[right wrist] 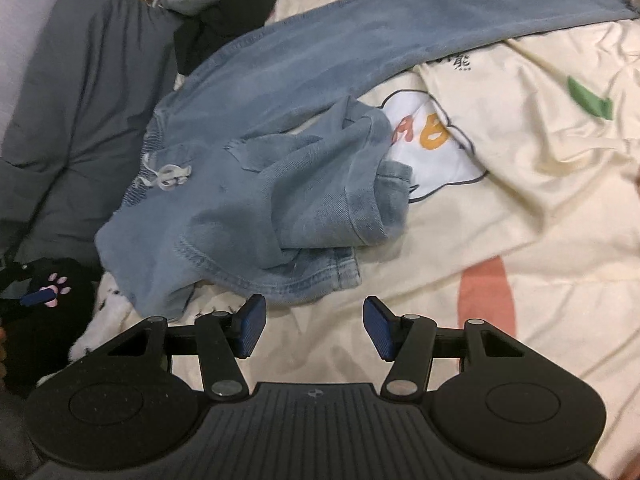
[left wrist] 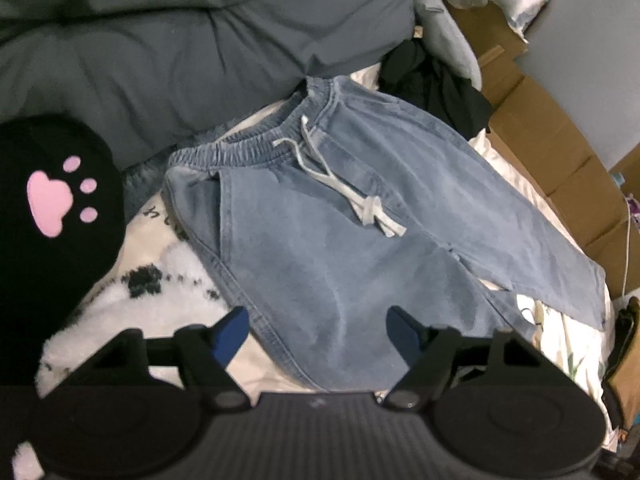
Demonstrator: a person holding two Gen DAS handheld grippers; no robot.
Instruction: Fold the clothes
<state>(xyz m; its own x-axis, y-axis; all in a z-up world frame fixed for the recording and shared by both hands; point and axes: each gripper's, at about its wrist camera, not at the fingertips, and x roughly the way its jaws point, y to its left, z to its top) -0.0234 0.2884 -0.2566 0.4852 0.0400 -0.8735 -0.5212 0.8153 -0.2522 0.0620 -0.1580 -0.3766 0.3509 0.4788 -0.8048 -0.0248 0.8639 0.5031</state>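
Light blue denim trousers lie on the bed, their elastic waistband toward the grey duvet and a white drawstring across the front. My left gripper is open above one trouser leg, and its blue pads do not press on the cloth. In the right wrist view the trousers have one leg bunched up and folded over, while the other leg runs out to the upper right. My right gripper stands open over the cream sheet, just short of the bunched leg's hem.
A grey duvet lies behind the waistband. A black cushion with a pink paw print sits at the left on a white fluffy blanket. Black clothing and cardboard boxes are at the right. The printed cream sheet spreads right.
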